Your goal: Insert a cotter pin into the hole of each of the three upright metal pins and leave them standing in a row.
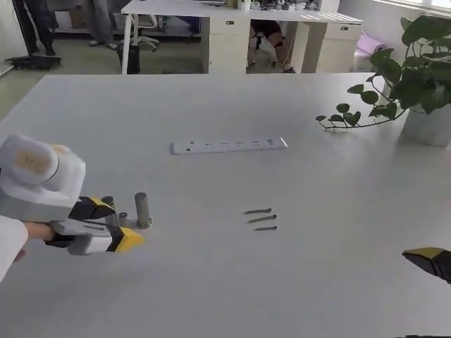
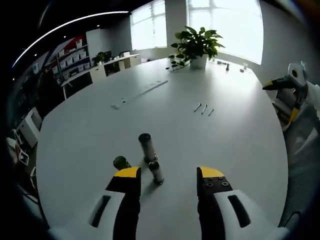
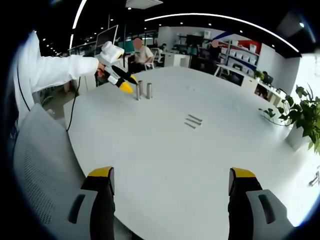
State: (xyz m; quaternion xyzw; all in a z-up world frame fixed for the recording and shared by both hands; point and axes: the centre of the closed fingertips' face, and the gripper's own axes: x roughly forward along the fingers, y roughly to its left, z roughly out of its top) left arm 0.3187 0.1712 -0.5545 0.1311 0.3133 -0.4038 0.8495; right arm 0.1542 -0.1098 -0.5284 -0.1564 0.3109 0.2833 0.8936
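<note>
No writing, label, brand or number is legible on anything here.

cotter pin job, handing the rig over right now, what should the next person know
Left claw: open, holding nothing, at the three metal pins; the shortest sits just off its jaw tips.
Right claw: open, empty, over bare table, well clear of the parts.
Three cotter pins lie loose side by side mid-table, apart from the metal pins.
Done: no cotter pin inserted.
Left: all three insertions, then stand the metal pins in a row.
</note>
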